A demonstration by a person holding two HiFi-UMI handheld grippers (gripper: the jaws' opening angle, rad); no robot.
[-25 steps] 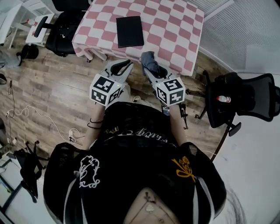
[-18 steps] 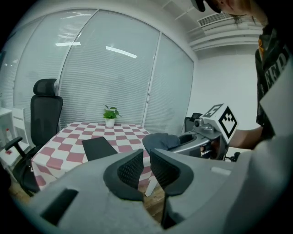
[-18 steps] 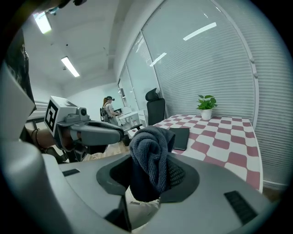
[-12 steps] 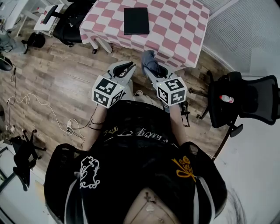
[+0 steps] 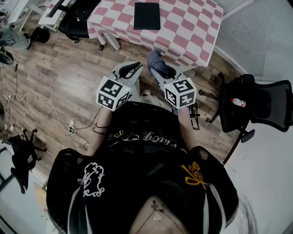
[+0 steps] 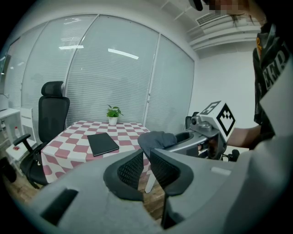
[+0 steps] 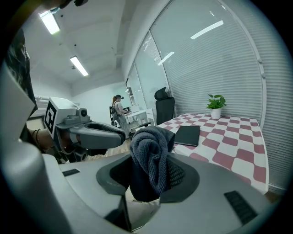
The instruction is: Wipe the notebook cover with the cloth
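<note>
Right gripper (image 7: 149, 176) jaws clamped on bunched grey cloth (image 7: 151, 153). Left gripper (image 6: 146, 167) jaws nearly together, empty. Black notebook (image 5: 147, 10) flat on checkered bench (image 5: 194, 27); 2 grippers short of bench edge. Risk: notebook unpinned, likely slides under wipe; cloth wad may slip.

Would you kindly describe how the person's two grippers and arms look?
Both the left gripper and right gripper have smooth grey bodies with black textured pads inside the jaws, and each carries a white cube with black square markers. The person wears a black printed top and thin black bands on the left wrist.
</note>
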